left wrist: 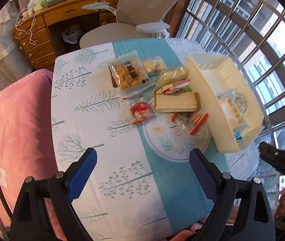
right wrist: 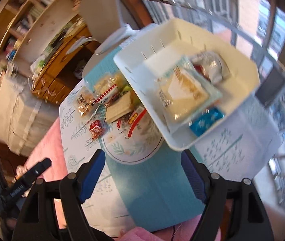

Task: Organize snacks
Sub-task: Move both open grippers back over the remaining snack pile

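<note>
Your left gripper (left wrist: pixel 142 172) and right gripper (right wrist: pixel 142 177) hang wide and empty. The snacks (left wrist: pixel 162 92) lie farther off; the white bin (left wrist: pixel 208 92) sits to their right.

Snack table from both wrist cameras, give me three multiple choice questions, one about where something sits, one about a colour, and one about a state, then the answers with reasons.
1. Where is the blue foil packet?
A. Inside the white bin
B. On the grey chair
C. On the pink cloth

2. What colour is the small wrapped snack lying loose nearest the left tongs?
A. Green
B. Red
C. Black

3. How do the right tongs stand?
A. Shut on a cracker pack
B. Shut on the bin's rim
C. Open with nothing between them

Answers:
1. A, it lies in the bin's near corner.
2. B, its wrapper is red on the tablecloth.
3. C, the blue pads stand wide apart over bare cloth.
</note>
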Available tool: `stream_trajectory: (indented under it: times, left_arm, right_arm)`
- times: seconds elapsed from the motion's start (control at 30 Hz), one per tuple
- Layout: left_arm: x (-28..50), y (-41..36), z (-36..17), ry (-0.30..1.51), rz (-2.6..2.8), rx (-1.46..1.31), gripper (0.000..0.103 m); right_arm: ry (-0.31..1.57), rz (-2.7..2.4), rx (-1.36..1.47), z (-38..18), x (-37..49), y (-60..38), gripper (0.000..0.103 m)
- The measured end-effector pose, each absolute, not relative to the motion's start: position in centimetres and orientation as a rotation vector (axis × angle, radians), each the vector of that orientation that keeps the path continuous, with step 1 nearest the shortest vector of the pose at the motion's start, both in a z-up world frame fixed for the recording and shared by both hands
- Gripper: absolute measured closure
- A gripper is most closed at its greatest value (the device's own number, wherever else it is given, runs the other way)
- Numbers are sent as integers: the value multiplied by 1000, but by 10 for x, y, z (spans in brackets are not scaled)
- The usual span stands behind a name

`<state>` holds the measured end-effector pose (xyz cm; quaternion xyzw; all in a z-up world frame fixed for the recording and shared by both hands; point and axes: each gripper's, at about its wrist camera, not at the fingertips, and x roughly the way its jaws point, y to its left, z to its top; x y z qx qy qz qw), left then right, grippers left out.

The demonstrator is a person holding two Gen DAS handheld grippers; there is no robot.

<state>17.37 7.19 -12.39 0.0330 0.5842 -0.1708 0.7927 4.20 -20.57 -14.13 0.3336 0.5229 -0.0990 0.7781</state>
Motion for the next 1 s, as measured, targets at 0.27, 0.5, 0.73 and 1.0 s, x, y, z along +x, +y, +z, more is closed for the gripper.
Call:
stream_trajectory:
  times: [0.27,0.5,0.73,1.0]
  left_arm:
    - [197,73,-155,1316,-354,122,10]
    - [223,62,-176,1347,-342,144,10]
    - [241,46,-202,1376,-348,137,10]
    - [262,35,-238,1387,-326,85,10]
  right_arm:
    - [1065,-207,795,-150,46,-193,25]
    - [1062,-209,915,-181,66,-187,25]
    - [1029,-217,969,-203,92,-186,25]
    - [1051,-220,971,-227,116,-175,25]
